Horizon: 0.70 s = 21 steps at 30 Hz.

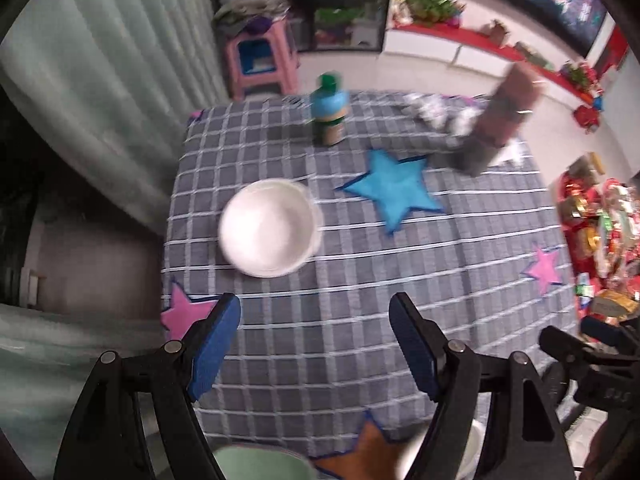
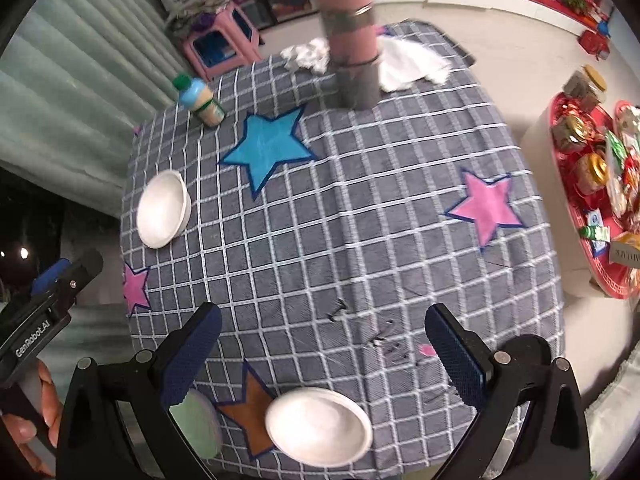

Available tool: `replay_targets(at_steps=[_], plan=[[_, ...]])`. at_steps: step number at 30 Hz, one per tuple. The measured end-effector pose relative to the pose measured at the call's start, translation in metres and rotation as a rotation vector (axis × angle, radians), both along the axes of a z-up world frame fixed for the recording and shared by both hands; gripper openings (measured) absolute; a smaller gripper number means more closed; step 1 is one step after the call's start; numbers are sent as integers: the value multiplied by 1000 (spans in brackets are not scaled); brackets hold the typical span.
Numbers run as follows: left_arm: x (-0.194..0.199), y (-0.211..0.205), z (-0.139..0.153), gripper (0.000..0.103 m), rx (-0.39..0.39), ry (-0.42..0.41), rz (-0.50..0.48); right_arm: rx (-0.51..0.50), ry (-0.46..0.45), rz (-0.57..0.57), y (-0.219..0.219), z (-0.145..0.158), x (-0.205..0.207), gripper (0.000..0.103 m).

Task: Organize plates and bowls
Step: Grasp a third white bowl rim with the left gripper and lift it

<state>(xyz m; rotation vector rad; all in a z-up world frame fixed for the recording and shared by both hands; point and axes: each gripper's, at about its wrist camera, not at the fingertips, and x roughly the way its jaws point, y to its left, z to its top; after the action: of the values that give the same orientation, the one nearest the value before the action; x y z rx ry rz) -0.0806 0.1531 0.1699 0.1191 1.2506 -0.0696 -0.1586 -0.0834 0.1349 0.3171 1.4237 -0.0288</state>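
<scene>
Both grippers, left gripper and right gripper, are hovering spread and empty; the round white ceramic-looking bowl is probably stiff, slippery and breakable, best pinched at its rim.

the green plate is cut by the bottom edge in the left wrist view, and in the right wrist view the near finger covers part of it; a white bowl shows only as a sliver behind the left gripper's finger; the tall pink and grey flask and the green-capped bottle are smeared by blur, labels unreadable; small dark bits on the cloth are too small to tell.
</scene>
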Motion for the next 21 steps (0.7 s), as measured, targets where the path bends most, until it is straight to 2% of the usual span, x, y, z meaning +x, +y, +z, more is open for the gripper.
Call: replay_targets(at_steps=[5,8,14,17,21], plan=[[34,48,-52,80,26,88,72,-13,66,70,45,-37,43,102],[52,68,-72,80,29,112,108,-22,96,102,69,-60,64,102],[102,98,-93,80,45,70,148,28,133,114,108,-99,106,102],[124,105,-109,80,58,77,143,29,120,132,130,-113,132,102],[148,105,-136,80,92,112,86,3,121,151,150,-131,161,102]])
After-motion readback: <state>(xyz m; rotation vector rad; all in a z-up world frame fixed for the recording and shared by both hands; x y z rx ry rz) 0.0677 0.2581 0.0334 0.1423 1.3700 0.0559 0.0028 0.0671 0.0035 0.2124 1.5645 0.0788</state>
